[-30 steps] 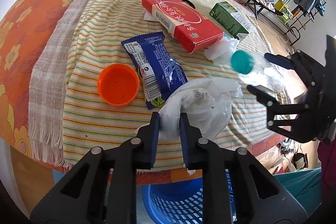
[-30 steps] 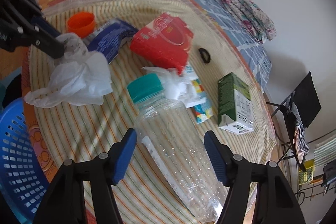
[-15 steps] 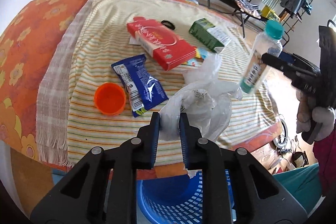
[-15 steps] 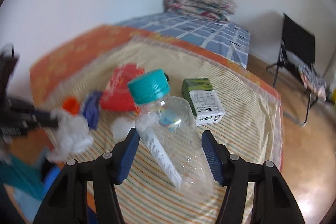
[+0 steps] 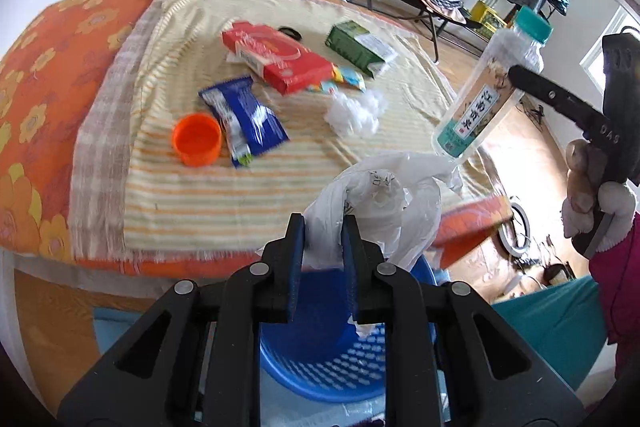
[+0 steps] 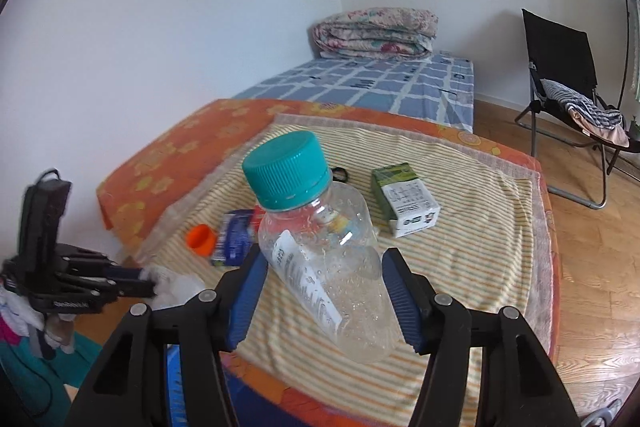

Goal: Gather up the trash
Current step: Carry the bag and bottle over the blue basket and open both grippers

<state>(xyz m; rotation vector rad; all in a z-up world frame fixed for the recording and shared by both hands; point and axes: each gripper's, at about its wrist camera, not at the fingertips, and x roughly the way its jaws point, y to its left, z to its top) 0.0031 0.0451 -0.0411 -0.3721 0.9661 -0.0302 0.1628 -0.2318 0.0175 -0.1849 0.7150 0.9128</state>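
Now left tool (image 5: 322,233) clamping bag (image 5: 384,203), right tool (image 6: 324,287) gripping bottle (image 6: 320,251)

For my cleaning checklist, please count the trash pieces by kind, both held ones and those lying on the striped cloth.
Cardboard boxes: 2, flat red box, green carton
Wrappers: 2, blue foil wrapper, small colourful wrapper
Clear plastic bottle: 1
Orange plastic cap: 1
White plastic bag: 1
White crumpled wad: 1
Total: 8

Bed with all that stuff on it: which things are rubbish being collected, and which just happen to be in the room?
Part of the job:
- crumpled white plastic bag, in left gripper
- clear plastic bottle with teal cap, in right gripper
- blue mesh basket
- orange plastic cap
- blue snack wrapper
- red carton
- green carton

Just lying about:
- black folding chair
- folded floral quilt
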